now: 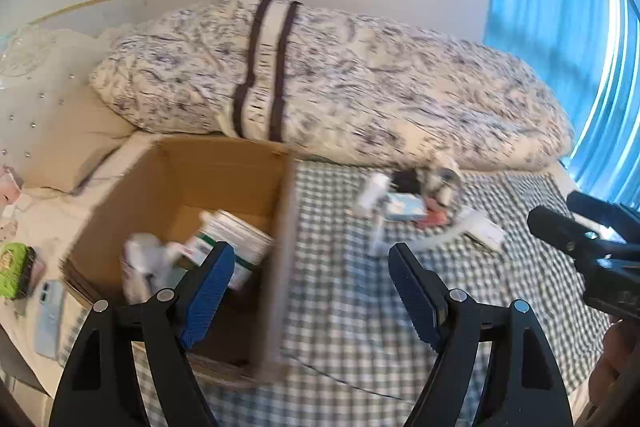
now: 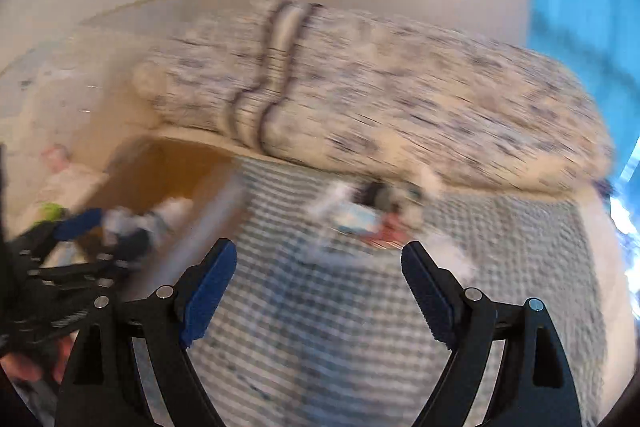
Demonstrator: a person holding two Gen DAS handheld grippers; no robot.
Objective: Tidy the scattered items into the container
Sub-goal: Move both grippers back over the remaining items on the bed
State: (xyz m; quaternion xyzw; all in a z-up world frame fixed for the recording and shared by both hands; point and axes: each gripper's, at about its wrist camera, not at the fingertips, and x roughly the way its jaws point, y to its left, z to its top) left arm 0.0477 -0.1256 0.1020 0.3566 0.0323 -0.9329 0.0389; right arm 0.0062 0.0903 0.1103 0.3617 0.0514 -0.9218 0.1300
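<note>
1. Our left gripper [image 1: 310, 263] hangs with jaws spread wide and nothing between them, straddling the right wall of the cardboard box [image 1: 280, 227].
2. Our right gripper [image 2: 318, 263] is likewise wide apart and empty over the checked cloth [image 2: 320, 347].
3. The scattered items [image 1: 408, 203] lie ahead on that cloth, right of the box, near the patterned pillow [image 1: 360, 75].

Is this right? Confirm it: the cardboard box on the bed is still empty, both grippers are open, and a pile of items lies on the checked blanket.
Not quite. The cardboard box is not empty: the left wrist view shows cartons and a white item already inside it. The rest holds: the left gripper and right gripper are open, and a pile of items lies on the checked blanket.
</note>
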